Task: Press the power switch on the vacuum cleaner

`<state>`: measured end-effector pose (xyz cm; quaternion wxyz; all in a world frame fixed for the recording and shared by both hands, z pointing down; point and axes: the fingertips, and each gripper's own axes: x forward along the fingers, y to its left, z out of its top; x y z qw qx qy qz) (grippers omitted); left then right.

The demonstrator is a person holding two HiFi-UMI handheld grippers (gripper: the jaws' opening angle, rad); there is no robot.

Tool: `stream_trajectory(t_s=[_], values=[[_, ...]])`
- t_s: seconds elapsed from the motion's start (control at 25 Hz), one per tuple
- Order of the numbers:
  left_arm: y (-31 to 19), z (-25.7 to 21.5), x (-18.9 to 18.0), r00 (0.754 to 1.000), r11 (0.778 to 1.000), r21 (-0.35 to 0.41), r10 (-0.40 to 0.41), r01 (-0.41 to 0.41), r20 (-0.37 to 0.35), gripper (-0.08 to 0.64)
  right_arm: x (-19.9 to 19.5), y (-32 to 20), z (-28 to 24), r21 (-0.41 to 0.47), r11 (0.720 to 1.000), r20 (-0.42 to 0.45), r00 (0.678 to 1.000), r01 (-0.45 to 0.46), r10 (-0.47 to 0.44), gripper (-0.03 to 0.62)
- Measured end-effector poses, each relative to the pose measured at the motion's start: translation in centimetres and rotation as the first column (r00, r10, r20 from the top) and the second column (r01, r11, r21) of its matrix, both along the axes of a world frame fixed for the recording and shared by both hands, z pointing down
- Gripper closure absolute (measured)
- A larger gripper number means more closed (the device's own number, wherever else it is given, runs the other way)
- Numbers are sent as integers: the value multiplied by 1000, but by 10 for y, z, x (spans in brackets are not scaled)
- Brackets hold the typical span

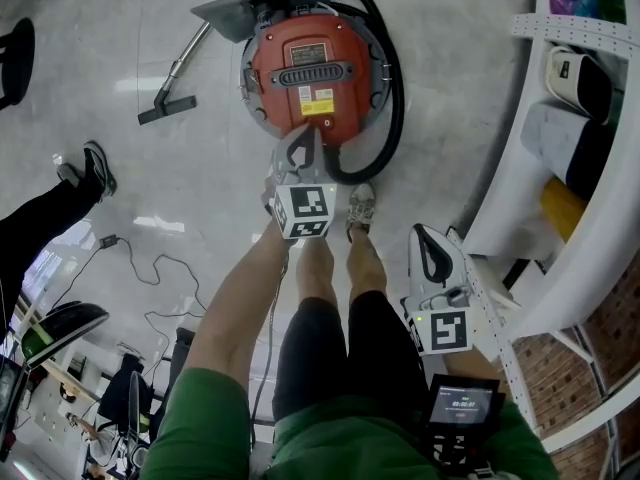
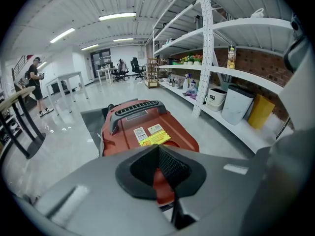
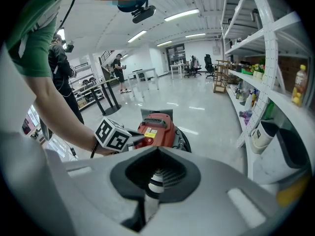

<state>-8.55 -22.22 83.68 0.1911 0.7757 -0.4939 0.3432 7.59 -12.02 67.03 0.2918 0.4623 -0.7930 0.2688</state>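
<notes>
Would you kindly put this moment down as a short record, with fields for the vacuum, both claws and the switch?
Vacuum cleaner: red, standing on the floor, black hose looped round it
Left claw: shut, empty, tip over the vacuum's near edge; contact cannot be told
Right claw: shut, empty, low beside the white shelf, away from the vacuum
Power switch: cannot be made out in these views
</notes>
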Motion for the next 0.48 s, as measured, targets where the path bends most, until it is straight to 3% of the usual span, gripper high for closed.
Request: stream_trajectory(t_s=[0.48], values=[[1,4,-5,996,998,-16,-54,53,-67,552,-1,0,2,-2,1000,-8,1000,10,-10,591]])
